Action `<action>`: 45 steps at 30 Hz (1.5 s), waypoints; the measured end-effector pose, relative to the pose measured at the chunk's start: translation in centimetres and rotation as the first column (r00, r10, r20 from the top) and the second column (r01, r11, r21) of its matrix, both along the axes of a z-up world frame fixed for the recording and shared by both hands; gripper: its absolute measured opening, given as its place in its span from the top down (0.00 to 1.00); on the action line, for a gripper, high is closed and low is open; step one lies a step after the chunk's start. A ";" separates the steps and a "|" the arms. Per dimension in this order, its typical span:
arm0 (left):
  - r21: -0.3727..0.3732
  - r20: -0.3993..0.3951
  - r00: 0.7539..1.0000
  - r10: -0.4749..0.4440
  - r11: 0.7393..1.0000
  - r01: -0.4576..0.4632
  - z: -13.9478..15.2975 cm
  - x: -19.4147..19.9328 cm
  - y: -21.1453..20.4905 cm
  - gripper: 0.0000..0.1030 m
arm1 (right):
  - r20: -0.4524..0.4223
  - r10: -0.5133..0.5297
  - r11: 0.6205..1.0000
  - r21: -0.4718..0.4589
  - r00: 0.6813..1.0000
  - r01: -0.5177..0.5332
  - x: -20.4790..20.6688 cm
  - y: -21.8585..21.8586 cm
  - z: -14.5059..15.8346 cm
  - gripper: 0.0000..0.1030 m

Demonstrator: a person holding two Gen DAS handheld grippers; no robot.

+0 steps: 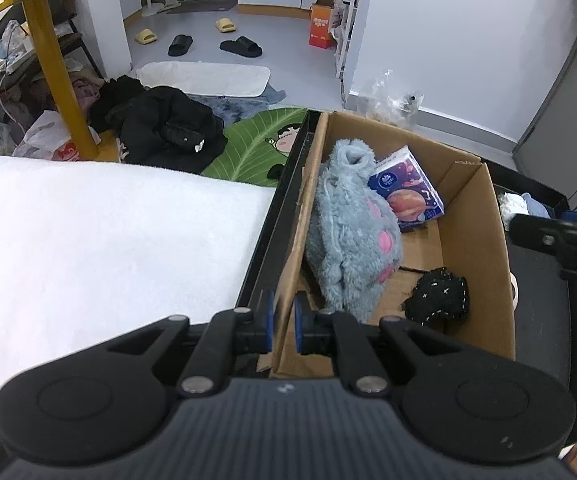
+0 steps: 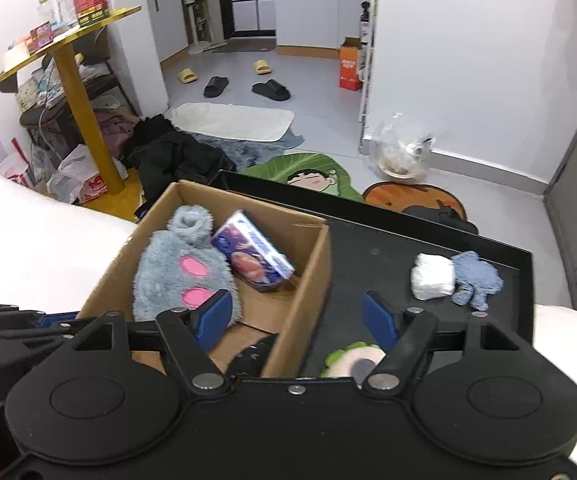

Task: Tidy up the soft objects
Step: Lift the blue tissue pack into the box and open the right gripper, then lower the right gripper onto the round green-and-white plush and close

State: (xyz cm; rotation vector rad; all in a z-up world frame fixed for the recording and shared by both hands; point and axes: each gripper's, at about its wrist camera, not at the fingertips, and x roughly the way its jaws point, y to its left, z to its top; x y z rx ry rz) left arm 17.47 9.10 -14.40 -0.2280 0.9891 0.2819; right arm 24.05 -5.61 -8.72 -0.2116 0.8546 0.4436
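Observation:
A cardboard box point(image 1: 476, 216) point(image 2: 308, 276) stands on a black tray point(image 2: 376, 240). In it lie a fluffy grey-blue pouch with pink spots point(image 1: 352, 240) point(image 2: 180, 268), a purple tissue pack point(image 1: 408, 192) point(image 2: 252, 256) and a black stitched soft item point(image 1: 438, 298) point(image 2: 254, 354). My left gripper point(image 1: 284, 322) is shut on the box's near left wall. My right gripper point(image 2: 302, 316) is open above the box's right wall. On the tray lie a white soft bundle point(image 2: 432, 276), a blue cloth toy point(image 2: 476, 280) and a green-and-white item point(image 2: 352, 360) under the right finger.
White bedding point(image 1: 108, 248) lies left of the tray. On the floor beyond are black clothes point(image 1: 160, 124), a green leaf mat point(image 2: 308, 172), an orange mat point(image 2: 412, 196), slippers point(image 2: 270, 90) and a yellow table leg point(image 2: 84, 112).

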 end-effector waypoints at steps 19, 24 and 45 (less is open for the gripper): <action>0.115 0.063 0.997 -0.045 0.993 0.038 1.3 -0.5 -2.3 0.59 | -0.032 -0.043 0.999 0.020 0.999 0.043 -0.5 -8.2 -3.0 0.24; 0.163 0.072 0.995 -0.062 0.985 0.049 1.4 -0.6 -3.2 0.44 | -0.066 -0.081 0.992 0.094 0.995 0.087 -0.1 -9.4 -4.5 0.21; 0.255 -0.038 0.991 -0.125 0.958 0.130 -0.6 4.5 -5.1 0.32 | -0.070 0.000 0.986 0.165 0.998 0.012 2.9 -7.9 -9.5 0.24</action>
